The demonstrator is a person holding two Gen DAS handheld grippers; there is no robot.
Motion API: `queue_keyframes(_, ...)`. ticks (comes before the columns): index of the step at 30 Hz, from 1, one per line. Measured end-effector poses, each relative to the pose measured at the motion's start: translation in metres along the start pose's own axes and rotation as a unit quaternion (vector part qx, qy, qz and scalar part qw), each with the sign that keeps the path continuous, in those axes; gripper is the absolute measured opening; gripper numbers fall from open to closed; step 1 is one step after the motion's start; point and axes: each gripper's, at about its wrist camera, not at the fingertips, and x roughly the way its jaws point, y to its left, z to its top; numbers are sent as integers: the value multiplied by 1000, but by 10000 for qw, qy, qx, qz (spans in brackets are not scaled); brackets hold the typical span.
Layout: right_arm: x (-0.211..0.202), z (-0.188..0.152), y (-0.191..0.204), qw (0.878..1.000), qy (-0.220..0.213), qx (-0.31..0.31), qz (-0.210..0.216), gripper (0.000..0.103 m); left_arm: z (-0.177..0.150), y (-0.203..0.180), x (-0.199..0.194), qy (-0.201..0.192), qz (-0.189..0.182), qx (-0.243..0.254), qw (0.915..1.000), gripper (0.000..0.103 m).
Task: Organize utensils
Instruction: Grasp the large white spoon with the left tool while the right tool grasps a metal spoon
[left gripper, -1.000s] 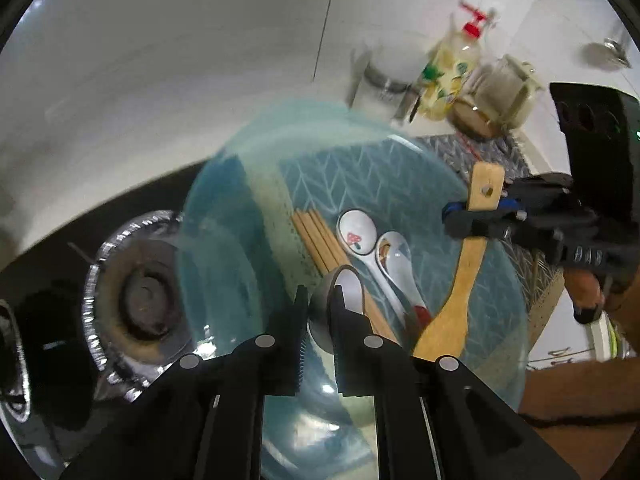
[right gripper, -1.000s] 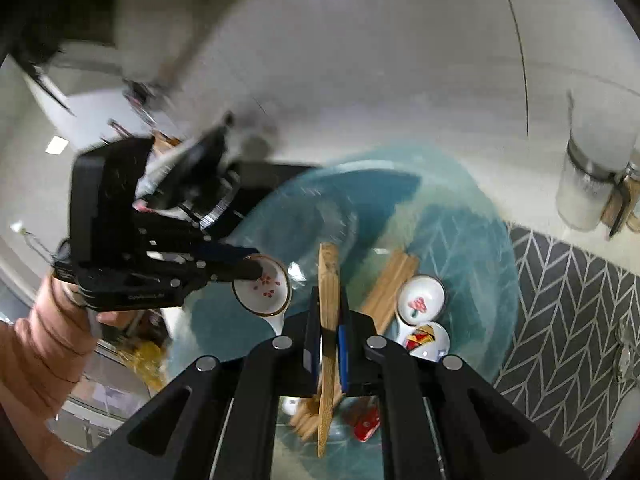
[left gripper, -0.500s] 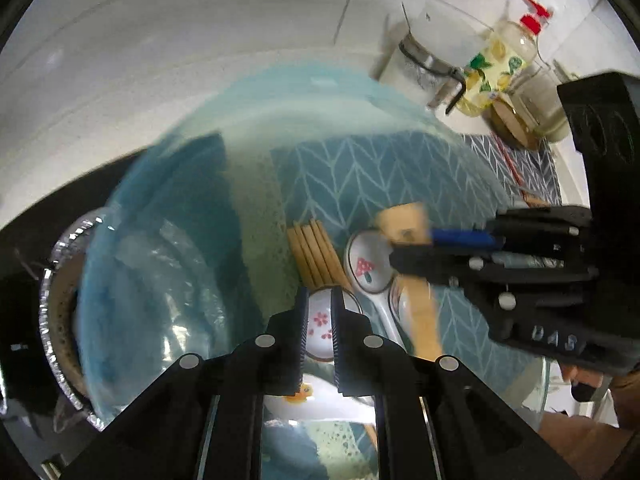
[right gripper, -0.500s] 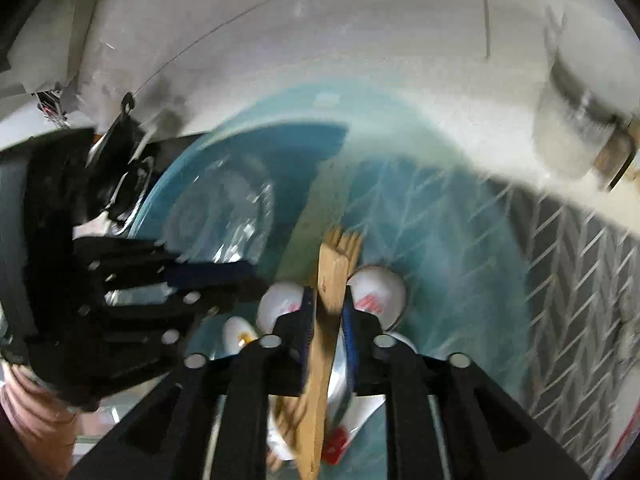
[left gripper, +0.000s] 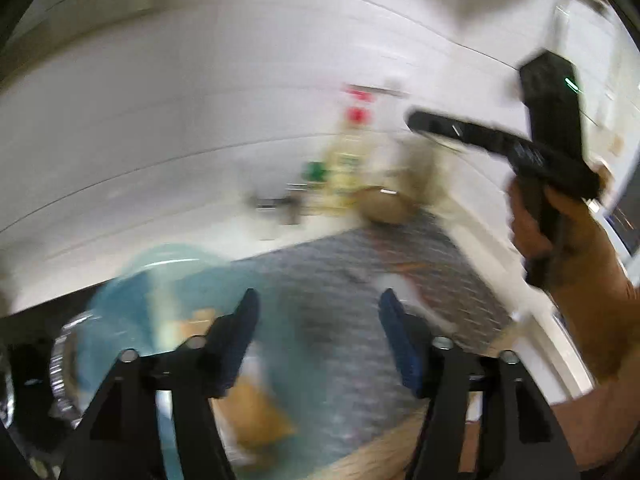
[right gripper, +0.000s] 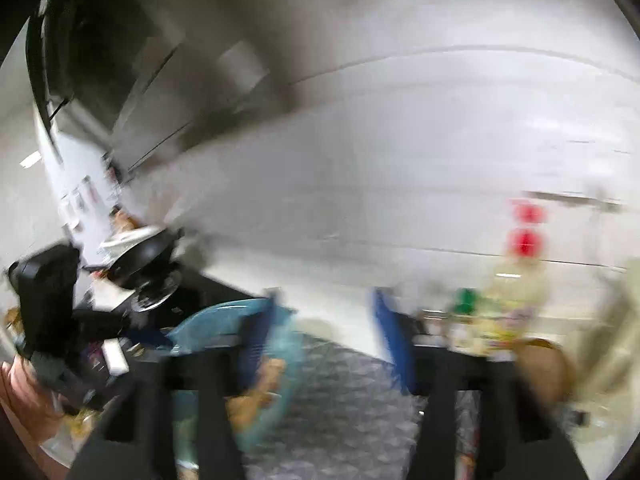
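Note:
Both views are heavily blurred by motion. My left gripper (left gripper: 318,312) is open and empty, raised above the counter. Below it the blue glass plate (left gripper: 132,284) shows at lower left, with the tan blur of the wooden spatula (left gripper: 256,412) on it. My right gripper (right gripper: 324,328) is open and empty too; in the left wrist view it (left gripper: 428,124) is held high at the right. The blue plate (right gripper: 224,316) and tan utensils (right gripper: 260,388) lie at its lower left. The spoons cannot be made out.
A grey herringbone mat (left gripper: 380,272) covers the counter. A bottle with a red cap (left gripper: 348,160) and a jar (left gripper: 384,204) stand at the back wall. A foil-lined burner (left gripper: 60,360) is at far left.
Both grippers have opened, letting go of the spoon and the wooden spatula over the plate. Both have lifted up and away, so the views now swing toward the wall.

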Motion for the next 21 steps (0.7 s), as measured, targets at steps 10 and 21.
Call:
queue_keyframes(10, -79, -104, -154, 9836, 609, 1318, -1071, 63, -54, -157, 191, 1277, -1137, 966, 9805, 67)
queue_keyframes(21, -94, -170, -195, 9747, 994, 1810, -854, 63, -51, -144, 287, 1775, -115, -904, 9799, 61)
